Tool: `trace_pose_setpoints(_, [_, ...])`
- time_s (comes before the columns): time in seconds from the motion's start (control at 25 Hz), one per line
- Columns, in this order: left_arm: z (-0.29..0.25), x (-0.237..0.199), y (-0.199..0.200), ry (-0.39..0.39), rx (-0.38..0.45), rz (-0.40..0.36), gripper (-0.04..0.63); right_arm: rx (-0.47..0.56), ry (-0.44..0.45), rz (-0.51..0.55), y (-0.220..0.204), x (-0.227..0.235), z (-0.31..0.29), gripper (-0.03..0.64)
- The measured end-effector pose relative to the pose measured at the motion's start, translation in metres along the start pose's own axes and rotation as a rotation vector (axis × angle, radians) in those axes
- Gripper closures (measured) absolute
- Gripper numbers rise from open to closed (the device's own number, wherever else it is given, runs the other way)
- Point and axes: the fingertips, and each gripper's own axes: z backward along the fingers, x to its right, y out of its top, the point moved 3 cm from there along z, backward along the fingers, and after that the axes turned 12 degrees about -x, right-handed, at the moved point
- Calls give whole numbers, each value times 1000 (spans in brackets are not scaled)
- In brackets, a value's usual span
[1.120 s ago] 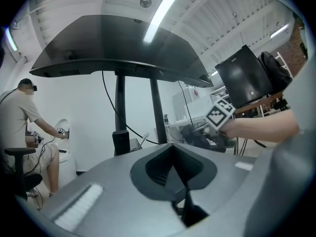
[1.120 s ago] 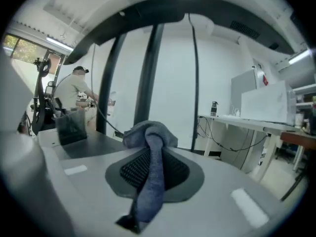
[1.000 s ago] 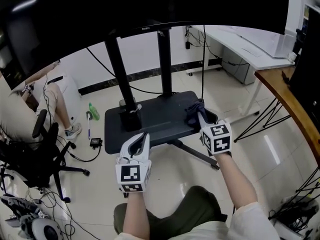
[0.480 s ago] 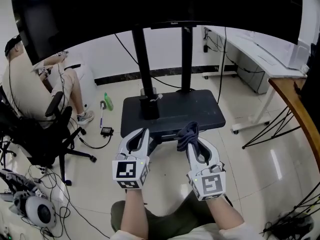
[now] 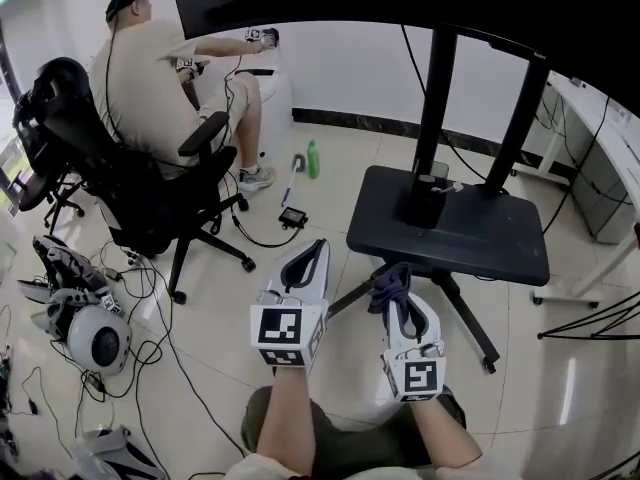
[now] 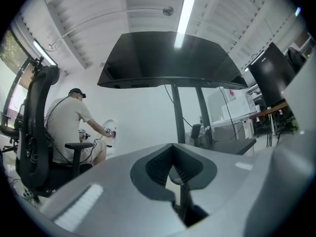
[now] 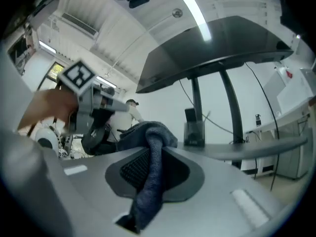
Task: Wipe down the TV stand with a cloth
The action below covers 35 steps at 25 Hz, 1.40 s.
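Observation:
The TV stand's dark shelf [image 5: 470,233] lies at the right of the head view, with two black poles [image 5: 432,108] rising to the screen. My right gripper [image 5: 396,280] hangs in front of the shelf's near-left edge, off it, shut on a dark blue cloth [image 5: 388,282]. In the right gripper view the cloth [image 7: 150,181] is bunched and draped between the pads, with the shelf [image 7: 256,147] beyond. My left gripper [image 5: 317,247] is beside it to the left, shut and holding nothing. The left gripper view has its pads [image 6: 173,169] together and the shelf [image 6: 237,144] far right.
A person sits in a black office chair [image 5: 110,168] at the back left. A green bottle [image 5: 312,158], a brush and cables lie on the tiled floor near it. Gear and cables [image 5: 95,338] crowd the floor on the left. A small box [image 5: 432,183] stands on the shelf.
My right gripper has drawn the cloth back off the shelf's right side toward me. The head view has swung left, so the stand now sits to the right. The left gripper stays shut.

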Motion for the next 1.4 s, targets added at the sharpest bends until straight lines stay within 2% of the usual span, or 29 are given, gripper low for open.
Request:
trace_pose_setpoints(0.08, [-7,5,-2,-33,9,-19,436,-39,-14,-20,-69,4,-40,557])
trace_pose_setpoints(0.16, [-20,6,-14,-50,-3,-28,436,-65,-36,-71,-101,20,-78,557])
trace_pose_setpoints(0.28, [-37,0,-31,-59,-37,-6,436,-25,-107,-39,-83,55,-126,557])
trace_pose_setpoints(0.4, [-43,-9,-30,-71,-17,13,436,-15,-192,-11,-101,94,-175,557])
trace_pose_setpoints(0.6, [-55,-24,-43,-78,-31,40,436,-23,-216,97,-93,127,-226,557])
trace_pose_setpoints(0.68, [-59,-29,-48,-73,-24,42,436,-40,-211,104,-106,133,-244,557])
trace_pose_setpoints(0.8, [-60,-35,-59,-67,-37,22,436,-166,-188,41,-185,133,-275,557])
trace_pose_setpoints(1.0, [-63,-36,-73,-72,-53,5,436,-440,-123,-29,-381,122,-309,557])
trace_pose_setpoints(1.08, [-64,-36,-74,-67,-46,2,436,-532,-116,-75,-444,118,-310,558])
trace_pose_setpoints(1.16, [-60,-39,-71,-59,-30,-3,436,-575,-109,-91,-477,109,-309,558])
trace_pose_setpoints(1.28, [-59,-41,-70,-54,-18,-17,436,-588,-82,-98,-493,91,-310,557])
trace_pose_setpoints(1.36, [-61,-44,-71,-40,-21,-4,436,-575,-22,-132,-499,53,-310,558])
trace_pose_setpoints(1.4, [-61,-46,-71,-33,-19,1,436,-570,28,-133,-503,20,-307,558])
